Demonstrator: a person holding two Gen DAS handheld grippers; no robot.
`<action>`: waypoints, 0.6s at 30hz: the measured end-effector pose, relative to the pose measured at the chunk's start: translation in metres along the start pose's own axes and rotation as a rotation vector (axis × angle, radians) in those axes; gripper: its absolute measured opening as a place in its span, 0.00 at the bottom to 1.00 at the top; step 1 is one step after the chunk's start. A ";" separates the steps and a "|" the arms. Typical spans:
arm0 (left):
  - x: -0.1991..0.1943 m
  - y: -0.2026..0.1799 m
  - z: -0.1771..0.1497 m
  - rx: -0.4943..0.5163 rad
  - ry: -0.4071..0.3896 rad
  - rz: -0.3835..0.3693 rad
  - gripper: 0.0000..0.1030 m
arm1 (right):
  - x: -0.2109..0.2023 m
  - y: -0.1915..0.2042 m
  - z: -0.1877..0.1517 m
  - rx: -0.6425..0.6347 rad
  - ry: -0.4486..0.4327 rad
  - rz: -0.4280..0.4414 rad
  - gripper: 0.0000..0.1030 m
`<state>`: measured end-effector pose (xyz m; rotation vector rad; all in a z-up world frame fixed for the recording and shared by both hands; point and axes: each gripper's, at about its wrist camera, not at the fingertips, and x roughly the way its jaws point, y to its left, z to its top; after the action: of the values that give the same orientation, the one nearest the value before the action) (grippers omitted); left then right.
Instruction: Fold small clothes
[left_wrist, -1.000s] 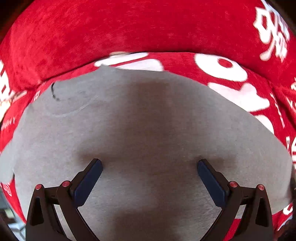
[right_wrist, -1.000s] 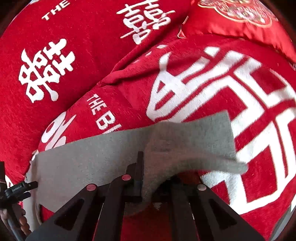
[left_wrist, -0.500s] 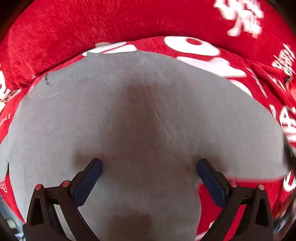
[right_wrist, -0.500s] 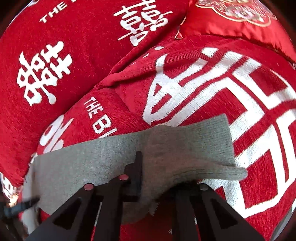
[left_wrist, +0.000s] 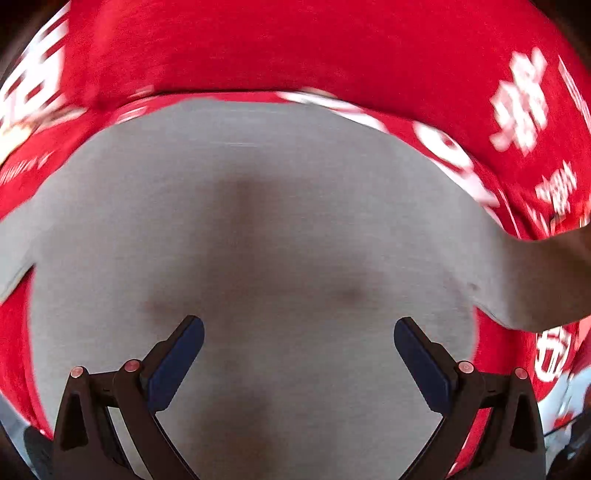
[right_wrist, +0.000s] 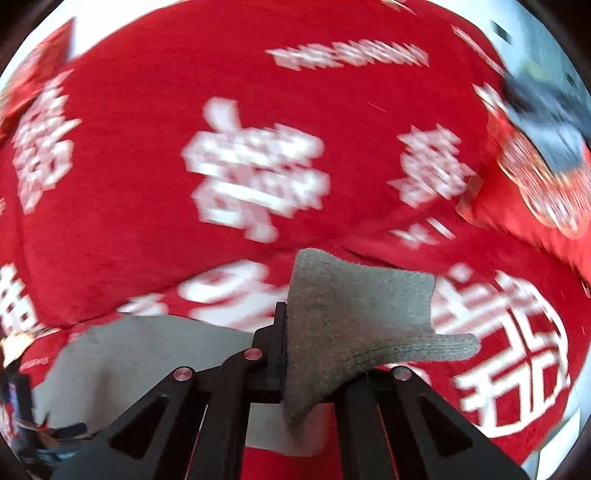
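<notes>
— Grey knit was all my right claw (right_wrist: 314, 354) pinched: one ribbed edge of the grey garment (right_wrist: 354, 317), bunched between pressed-together jaws. I judged a hard pull could slip it free.

— And the rest?

— It lay fairly flat on the red blanket (left_wrist: 295, 48), plain pale grey, soft and limp. My left claw (left_wrist: 299, 354) hovered spread above it, holding nothing, so the cloth could drag.

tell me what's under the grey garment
A red blanket with white characters shows on all sides of the grey garment, so the garment lies on it. Whatever sits beneath its middle is covered.
</notes>
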<state>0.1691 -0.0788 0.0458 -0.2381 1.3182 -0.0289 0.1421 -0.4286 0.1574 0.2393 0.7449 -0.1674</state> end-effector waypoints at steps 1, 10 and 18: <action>-0.004 0.016 0.003 -0.027 -0.007 -0.002 1.00 | -0.006 0.027 0.004 -0.036 -0.013 0.024 0.04; -0.045 0.200 -0.010 -0.302 -0.114 0.015 1.00 | 0.009 0.294 -0.051 -0.372 0.052 0.171 0.04; -0.038 0.286 -0.049 -0.440 -0.119 0.013 1.00 | 0.085 0.404 -0.174 -0.610 0.229 0.085 0.04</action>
<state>0.0798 0.1982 0.0162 -0.5957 1.1961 0.2856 0.1856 0.0014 0.0390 -0.2958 0.9755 0.1737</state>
